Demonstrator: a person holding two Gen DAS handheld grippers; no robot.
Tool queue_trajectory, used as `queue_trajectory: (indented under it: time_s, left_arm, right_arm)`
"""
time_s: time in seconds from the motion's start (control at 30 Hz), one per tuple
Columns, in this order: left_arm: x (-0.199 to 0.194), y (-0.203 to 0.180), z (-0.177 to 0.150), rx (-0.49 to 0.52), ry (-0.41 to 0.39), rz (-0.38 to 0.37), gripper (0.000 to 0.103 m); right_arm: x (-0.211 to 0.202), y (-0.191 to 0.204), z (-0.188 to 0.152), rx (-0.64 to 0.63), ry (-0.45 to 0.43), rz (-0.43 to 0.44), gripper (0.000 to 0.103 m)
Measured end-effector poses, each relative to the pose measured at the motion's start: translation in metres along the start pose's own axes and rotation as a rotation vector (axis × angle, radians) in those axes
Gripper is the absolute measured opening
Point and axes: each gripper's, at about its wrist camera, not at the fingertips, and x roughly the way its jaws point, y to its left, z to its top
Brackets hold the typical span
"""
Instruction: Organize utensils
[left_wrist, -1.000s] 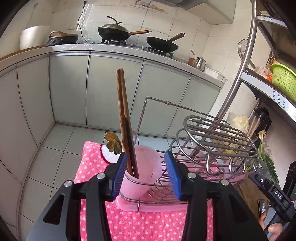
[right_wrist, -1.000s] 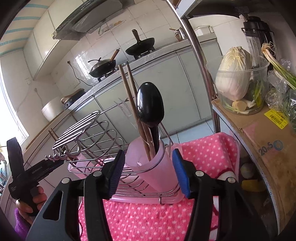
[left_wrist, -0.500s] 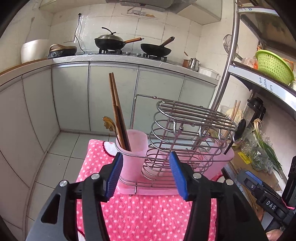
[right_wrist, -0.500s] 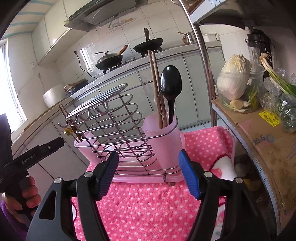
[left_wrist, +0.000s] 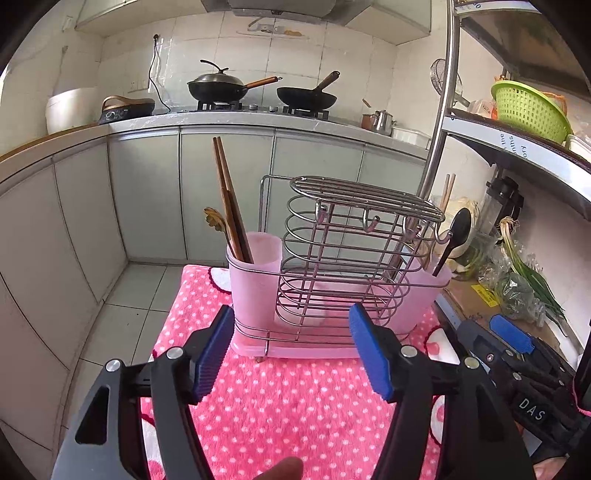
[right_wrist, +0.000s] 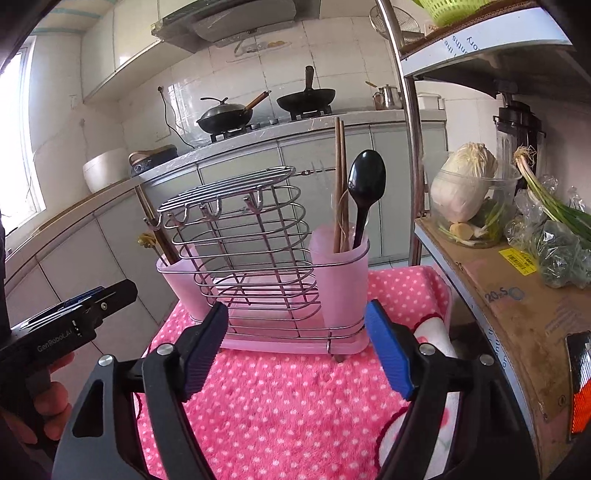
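A wire rack (left_wrist: 347, 258) with a pink base stands on a pink dotted towel (left_wrist: 280, 398). Its left pink cup (left_wrist: 255, 273) holds brown chopsticks (left_wrist: 227, 199) and a utensil with a gold end (left_wrist: 214, 219). Its right pink cup (right_wrist: 341, 273) holds a black spoon (right_wrist: 365, 188) and chopsticks (right_wrist: 340, 177). My left gripper (left_wrist: 293, 354) is open and empty, a little in front of the rack. My right gripper (right_wrist: 295, 350) is open and empty, in front of the rack's right end. The rack also shows in the right wrist view (right_wrist: 243, 240).
A metal shelf post (right_wrist: 410, 133) stands right of the rack. A cardboard-covered shelf (right_wrist: 517, 306) holds a tub with cabbage (right_wrist: 465, 192) and green onions (right_wrist: 554, 214). Grey cabinets (left_wrist: 155, 192) and a stove with pans (left_wrist: 221, 88) lie behind. Tiled floor (left_wrist: 129, 295) lies to the left.
Both grippers have drawn back from the rack and lowered, so the whole rack now stands in front of them. Both stay open and empty.
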Motion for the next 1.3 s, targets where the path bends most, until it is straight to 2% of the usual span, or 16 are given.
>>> queue_trajectory:
  time_s: [0.7,1.3]
  left_arm:
    - [-0.043,-0.003,-0.005,0.016,-0.067,0.011,0.064]
    - [-0.049,-0.005,-0.008,0.030,-0.074,0.013,0.064]
  right_arm:
    - [-0.033,0.032,0.002,-0.083,-0.079,-0.069,0.078]
    - [-0.039,0.037,0.003,-0.079,-0.095,-0.090,0.078]
